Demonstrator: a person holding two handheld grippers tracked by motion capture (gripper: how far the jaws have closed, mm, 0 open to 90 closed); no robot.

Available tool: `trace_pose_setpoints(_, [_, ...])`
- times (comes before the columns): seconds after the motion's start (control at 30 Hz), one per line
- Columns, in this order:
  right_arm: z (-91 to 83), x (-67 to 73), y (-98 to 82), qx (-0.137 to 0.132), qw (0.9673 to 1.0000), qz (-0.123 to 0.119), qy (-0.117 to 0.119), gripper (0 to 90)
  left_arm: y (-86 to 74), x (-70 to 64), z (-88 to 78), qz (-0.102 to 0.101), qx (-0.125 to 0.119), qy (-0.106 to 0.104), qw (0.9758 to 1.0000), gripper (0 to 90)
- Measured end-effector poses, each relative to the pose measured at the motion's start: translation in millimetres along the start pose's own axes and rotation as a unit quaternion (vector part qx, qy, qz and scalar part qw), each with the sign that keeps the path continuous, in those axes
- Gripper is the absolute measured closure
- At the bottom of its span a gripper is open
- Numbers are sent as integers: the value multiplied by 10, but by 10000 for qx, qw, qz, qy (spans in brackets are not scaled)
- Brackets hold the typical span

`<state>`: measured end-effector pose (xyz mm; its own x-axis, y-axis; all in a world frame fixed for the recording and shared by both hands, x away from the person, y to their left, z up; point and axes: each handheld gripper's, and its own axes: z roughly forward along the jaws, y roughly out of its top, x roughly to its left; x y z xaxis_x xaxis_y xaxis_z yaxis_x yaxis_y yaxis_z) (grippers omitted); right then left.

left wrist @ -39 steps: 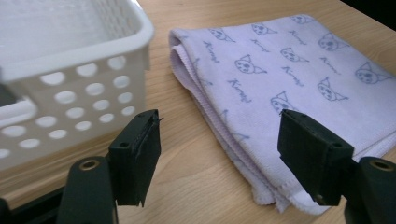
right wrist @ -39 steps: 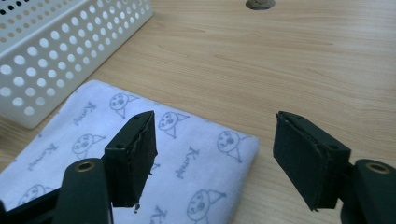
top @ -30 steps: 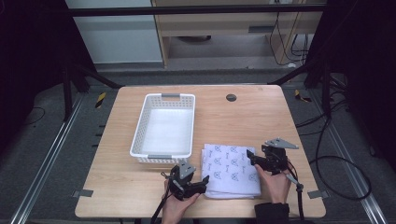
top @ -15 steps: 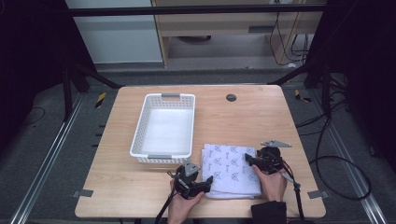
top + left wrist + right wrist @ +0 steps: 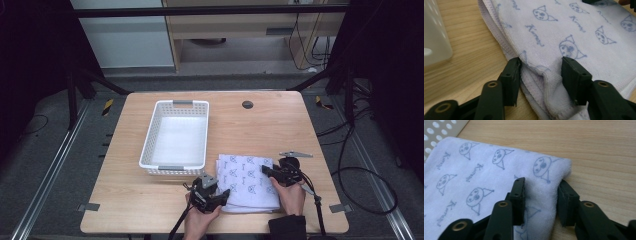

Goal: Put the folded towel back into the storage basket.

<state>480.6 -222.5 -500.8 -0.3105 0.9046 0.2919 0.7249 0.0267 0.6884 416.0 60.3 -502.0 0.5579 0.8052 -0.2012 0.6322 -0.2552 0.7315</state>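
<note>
High view, left gripper (image 5: 223,196) and right gripper (image 5: 265,171) just closing, pinching towel (image 5: 247,175) edges beside basket (image 5: 148,145).

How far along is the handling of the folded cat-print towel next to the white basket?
Done: the pale lilac cat-print towel lies folded flat on the wooden table. In hand: the left gripper and right gripper have just been closing, each bunching a towel edge between its jaws. Left: lifting it; the white perforated plastic basket holds nothing.

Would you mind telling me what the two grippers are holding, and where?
Both pinch the folded towel: the left gripper at its near-left corner, the right gripper at its right edge. Their jaws have just been closing on the cloth.
</note>
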Motion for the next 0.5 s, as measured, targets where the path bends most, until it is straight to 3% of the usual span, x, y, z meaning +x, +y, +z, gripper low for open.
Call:
trace_pose_setpoints(0.13, [-4, 13, -3, -20, 10000, 66, 44, 703, 5, 10, -1, -168, 27, -189, 9997, 603])
trace_pose_setpoints(0.33, [-23, 37, -4, -111, 9999, 27, -6, 733, -12, -40, -33, -90, -139, -117, 9998, 700])
trace_pose_setpoints(0.5, [-87, 79, -9, -288, 9996, 20, -30, 739, -10, -39, -111, -82, -325, -180, 9993, 722])
